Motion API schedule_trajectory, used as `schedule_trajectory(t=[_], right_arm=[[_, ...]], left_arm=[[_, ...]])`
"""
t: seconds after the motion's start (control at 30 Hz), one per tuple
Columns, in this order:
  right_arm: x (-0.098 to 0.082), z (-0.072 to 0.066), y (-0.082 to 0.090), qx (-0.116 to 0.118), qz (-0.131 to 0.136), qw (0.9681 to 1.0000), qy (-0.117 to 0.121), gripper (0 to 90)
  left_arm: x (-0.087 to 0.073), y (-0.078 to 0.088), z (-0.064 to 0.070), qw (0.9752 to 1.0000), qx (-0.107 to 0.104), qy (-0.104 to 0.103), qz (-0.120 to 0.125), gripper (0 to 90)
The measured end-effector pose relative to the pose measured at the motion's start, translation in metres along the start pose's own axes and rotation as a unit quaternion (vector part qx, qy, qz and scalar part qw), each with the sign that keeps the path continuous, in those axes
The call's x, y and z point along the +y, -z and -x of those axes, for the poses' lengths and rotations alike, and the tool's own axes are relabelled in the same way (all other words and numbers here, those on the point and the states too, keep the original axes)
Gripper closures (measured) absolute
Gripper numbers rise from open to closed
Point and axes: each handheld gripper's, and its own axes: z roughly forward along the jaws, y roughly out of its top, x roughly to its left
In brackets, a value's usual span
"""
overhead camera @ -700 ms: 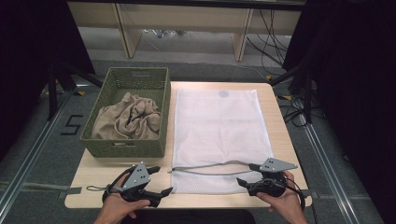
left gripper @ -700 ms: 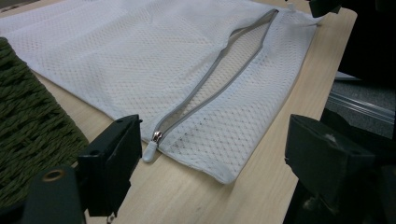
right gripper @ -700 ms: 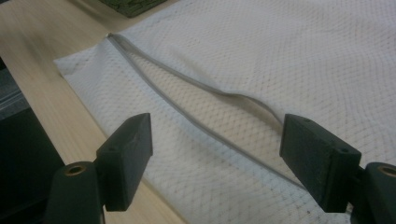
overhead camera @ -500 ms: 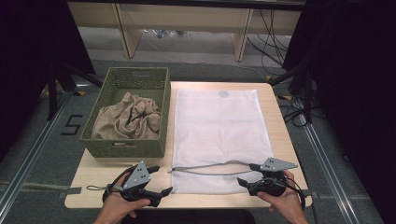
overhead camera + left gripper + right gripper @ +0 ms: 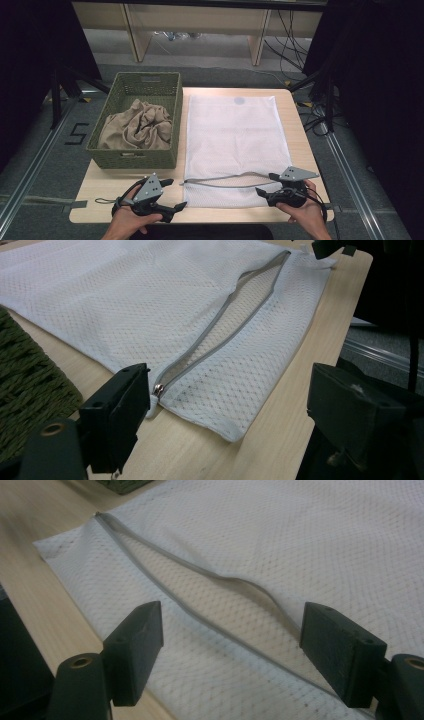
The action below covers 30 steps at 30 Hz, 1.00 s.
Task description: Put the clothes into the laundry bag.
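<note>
A: State of the left gripper (image 5: 227, 410)?

B: Jaws spread wide, gripping nothing. Its own view places the metal zip pull (image 5: 158, 389) just beside one jaw, a detail too small to read from the high view.

A: Right gripper (image 5: 231, 652)?

B: Also spread, unloaded. It looks along the grey zipper (image 5: 210, 597), which gapes in a bowed slit.

A: Location of the white mesh laundry bag (image 5: 235, 135)?

B: Flat on the light wooden table (image 5: 100, 190), zipper end toward the person. The high view adds the green woven basket (image 5: 135, 157) beside the bag, containing crumpled beige cloth (image 5: 137, 127).
</note>
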Motion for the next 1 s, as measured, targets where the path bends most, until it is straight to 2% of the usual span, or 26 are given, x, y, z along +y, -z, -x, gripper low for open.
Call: schedule_trajectory(t=[0.03,0.07,0.13,0.2,0.3,0.33,0.37,0.43,0.53,0.63,0.73,0.77,0.83,0.87,0.9,0.97,1.0], right_arm=[[0.000,0.002,0.000,-0.011,0.001,0.9999,0.004,27.1],[0.001,0.003,-0.001,-0.006,-0.001,1.0000,0.004,28.1],[0.003,0.007,-0.002,-0.023,0.002,0.9997,0.002,29.7],[0.006,0.011,-0.005,-0.035,-0.002,0.9993,0.015,30.9],[0.008,0.015,-0.012,-0.056,-0.025,0.9977,0.030,32.4],[0.008,0.016,-0.015,-0.062,-0.034,0.9965,0.046,33.3],[0.009,0.016,-0.018,-0.063,-0.048,0.9955,0.052,33.5],[0.012,0.017,-0.024,-0.079,-0.066,0.9922,0.072,34.8],[0.017,0.020,-0.034,-0.088,-0.087,0.9881,0.091,35.6],[0.019,0.025,-0.047,-0.085,-0.109,0.9859,0.094,35.7],[0.023,0.030,-0.055,-0.090,-0.122,0.9833,0.101,37.0],[0.024,0.030,-0.057,-0.094,-0.127,0.9811,0.112,37.9],[0.026,0.029,-0.062,-0.112,-0.146,0.9725,0.143,38.6],[0.028,0.029,-0.065,-0.113,-0.150,0.9702,0.153,38.9],[0.029,0.030,-0.067,-0.110,-0.148,0.9689,0.165,40.0],[0.030,0.029,-0.069,-0.110,-0.151,0.9695,0.159,40.6],[0.031,0.029,-0.072,-0.110,-0.155,0.9668,0.171,40.6]], left_arm=[[-0.001,-0.001,0.001,1.0000,-0.001,0.008,0.001,17.5],[0.000,-0.001,0.001,1.0000,0.002,0.003,-0.005,17.5],[0.000,-0.002,0.001,1.0000,0.002,0.002,-0.005,17.5],[0.000,-0.002,0.001,1.0000,0.002,0.004,-0.006,17.5],[0.001,-0.003,0.001,1.0000,0.000,0.003,-0.009,17.5],[0.001,-0.003,0.001,0.9999,0.001,-0.004,-0.014,17.6],[0.001,-0.004,0.001,0.9999,0.000,0.000,-0.013,17.5],[0.000,-0.005,0.002,0.9999,0.001,-0.002,-0.017,17.9],[0.000,-0.006,0.001,0.9998,-0.002,-0.006,-0.021,17.9],[0.000,-0.007,0.001,0.9999,-0.005,0.001,-0.013,17.9],[0.000,-0.006,-0.001,0.9998,-0.002,0.000,-0.018,17.9],[0.000,-0.006,-0.001,0.9998,0.000,0.001,-0.019,17.9],[0.000,-0.007,-0.001,0.9998,0.002,0.003,-0.018,17.9],[0.000,-0.006,-0.001,0.9997,0.002,-0.003,-0.023,17.9],[0.000,-0.006,-0.001,0.9997,0.003,-0.004,-0.024,18.0],[0.000,-0.006,-0.001,0.9998,0.002,-0.002,-0.021,18.5],[0.000,-0.006,-0.001,0.9998,0.001,-0.003,-0.021,18.5]])
